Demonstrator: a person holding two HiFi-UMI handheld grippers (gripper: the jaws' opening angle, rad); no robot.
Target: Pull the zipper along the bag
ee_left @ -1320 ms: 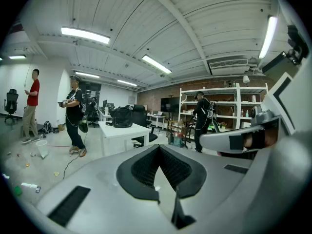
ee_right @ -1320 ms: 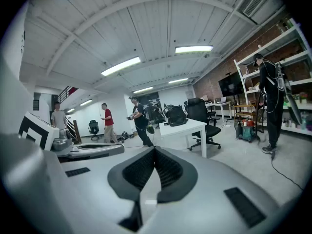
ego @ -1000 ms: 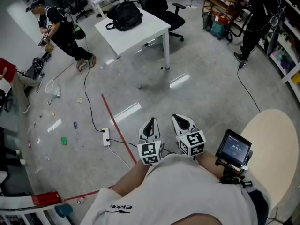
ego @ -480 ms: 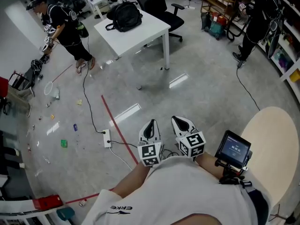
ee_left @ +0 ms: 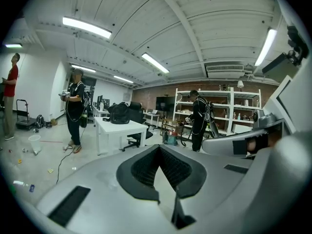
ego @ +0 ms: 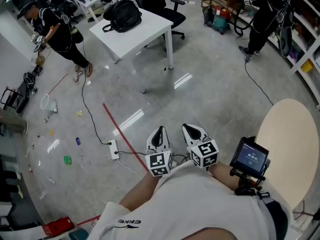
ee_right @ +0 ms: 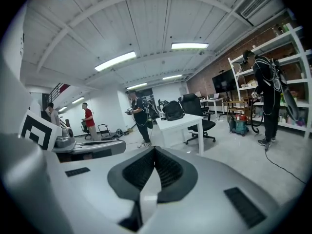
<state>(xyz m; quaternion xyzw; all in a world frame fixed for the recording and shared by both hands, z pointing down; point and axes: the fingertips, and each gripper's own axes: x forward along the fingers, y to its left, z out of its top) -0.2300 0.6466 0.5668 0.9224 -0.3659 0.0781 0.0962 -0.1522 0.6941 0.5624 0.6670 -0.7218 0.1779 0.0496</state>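
A black bag (ego: 120,15) lies on a white table (ego: 145,31) far across the room; its zipper is too small to make out. Both grippers are held close to the person's chest, well away from it. The left gripper (ego: 159,134) is shut with nothing between its jaws, and so is the right gripper (ego: 194,131) beside it. In the left gripper view the bag (ee_left: 119,113) sits on the table (ee_left: 119,126) beyond the shut gripper (ee_left: 159,147). The right gripper view shows the same bag (ee_right: 173,110) past that gripper (ee_right: 154,150).
A black office chair (ego: 160,4) stands behind the table. A round beige table (ego: 292,144) is at the right. A power strip (ego: 113,146), cables and a red tape line (ego: 120,134) cross the floor. People stand at the far left (ego: 55,29) and far right (ego: 267,14).
The head view has swung a little, so the table and bag sit further left. The person at the far left has stepped along. Both grippers keep their place and stay shut.
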